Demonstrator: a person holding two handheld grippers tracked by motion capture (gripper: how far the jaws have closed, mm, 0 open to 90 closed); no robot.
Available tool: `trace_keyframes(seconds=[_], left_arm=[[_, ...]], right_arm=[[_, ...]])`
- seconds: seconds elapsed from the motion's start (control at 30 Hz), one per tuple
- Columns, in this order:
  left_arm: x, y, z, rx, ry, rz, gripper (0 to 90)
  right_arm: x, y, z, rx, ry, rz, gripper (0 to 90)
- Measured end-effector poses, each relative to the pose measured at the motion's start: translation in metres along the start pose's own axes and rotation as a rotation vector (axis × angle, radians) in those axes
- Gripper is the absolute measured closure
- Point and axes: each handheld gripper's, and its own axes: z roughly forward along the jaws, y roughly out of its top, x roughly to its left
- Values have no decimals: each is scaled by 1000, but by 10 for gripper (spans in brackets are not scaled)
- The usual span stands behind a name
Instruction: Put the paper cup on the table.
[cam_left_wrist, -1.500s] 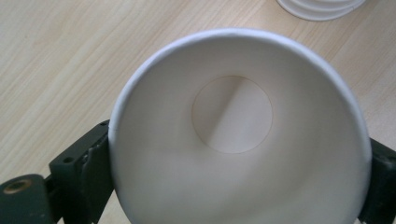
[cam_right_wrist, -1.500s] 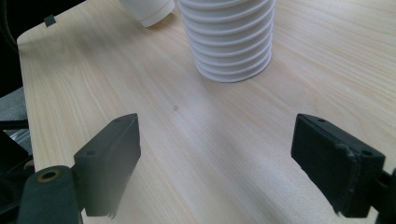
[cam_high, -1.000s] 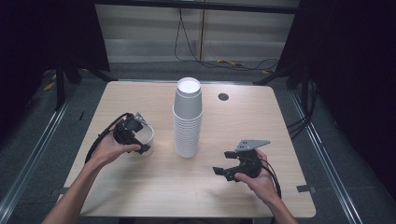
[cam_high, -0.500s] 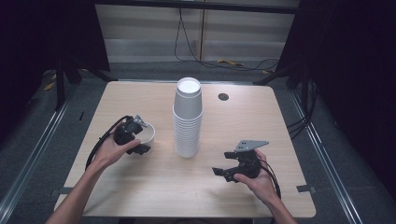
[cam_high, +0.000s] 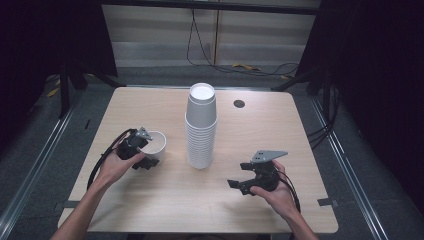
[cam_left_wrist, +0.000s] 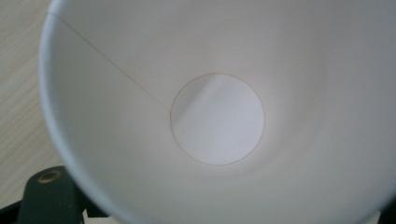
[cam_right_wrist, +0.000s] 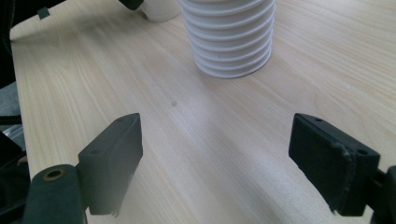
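I have the left tool (cam_high: 146, 159) closing on the rim wall of a single white paper cup (cam_high: 155, 145), left of the tall white cup stack (cam_high: 201, 127) on the pale wooden worktop (cam_high: 165, 195); light, crushable, so grip gently; right tool (cam_high: 245, 181) released, idle

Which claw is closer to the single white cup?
Left. The left claw is right at the single white cup, its jaws closing on the rim. The right claw sits far off, past the cup stack.

Light wood table (cam_high: 150, 200), small dark round grommet hole (cam_high: 239, 104) near far edge (right of centre). Black cables (cam_high: 200, 45) on grey floor (cam_high: 60, 150) behind.
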Motion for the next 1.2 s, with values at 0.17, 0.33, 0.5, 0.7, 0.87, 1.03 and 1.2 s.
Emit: trace_keyframes(seconds=[0.17, 0.33, 0.5, 0.7, 0.87, 1.03, 1.2], left_arm=[[1, -10, -6, -36, -14, -27, 159], [-2, -16, -10, -54, -3, -53, 160], [-8, -28, -20, -101, -5, -81, 158], [-23, -34, -30, -147, -11, -94, 158], [-35, -41, -35, -191, -13, -123, 159], [-47, -43, -36, -232, -22, -140, 160], [-62, -45, -35, -253, -73, -152, 159]], right_arm=[[-1, 0, 0, 2, 3, 6, 170], [-1, 0, 0, 0, -3, 3, 168], [-4, 0, -2, -10, -15, 13, 159], [-3, 0, -3, -15, -20, 14, 159], [-3, 0, -4, -19, -32, 11, 153], [-1, -1, -4, -23, -53, -2, 144], [-2, -1, -7, -39, -72, 5, 144]])
